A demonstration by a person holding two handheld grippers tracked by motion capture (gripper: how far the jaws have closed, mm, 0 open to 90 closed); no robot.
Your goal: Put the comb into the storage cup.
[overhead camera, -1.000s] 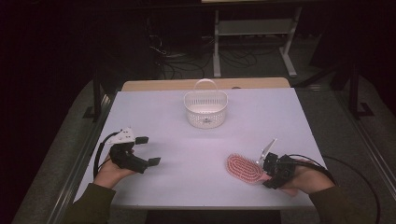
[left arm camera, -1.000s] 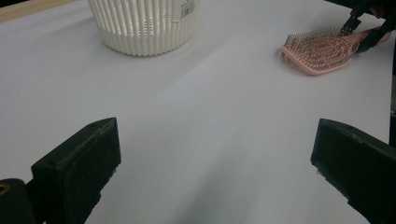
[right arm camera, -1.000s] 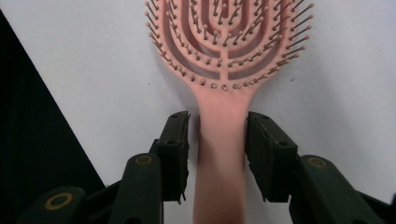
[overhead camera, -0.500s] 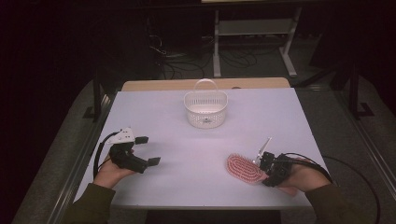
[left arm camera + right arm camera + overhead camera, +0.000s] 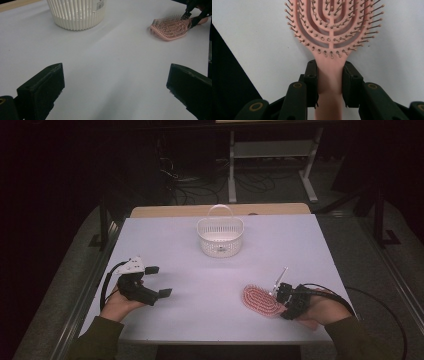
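Hairbrush (image 5: 329,32) is clamped at its handle by the right gripper (image 5: 329,82), whose jaws have just been closing (bristles up). Left gripper (image 5: 156,281) is held spread on the table (image 5: 300,245).

Dim, dark room around an evenly lit white table (image 5: 320,245); soft shadows, slightly grainy focus.

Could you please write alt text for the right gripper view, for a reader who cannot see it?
The right gripper clamps the handle of a pink hairbrush, bristles up, lying on a white table.

A white slatted basket (image 5: 220,239) stands upright on the white table (image 5: 310,245).
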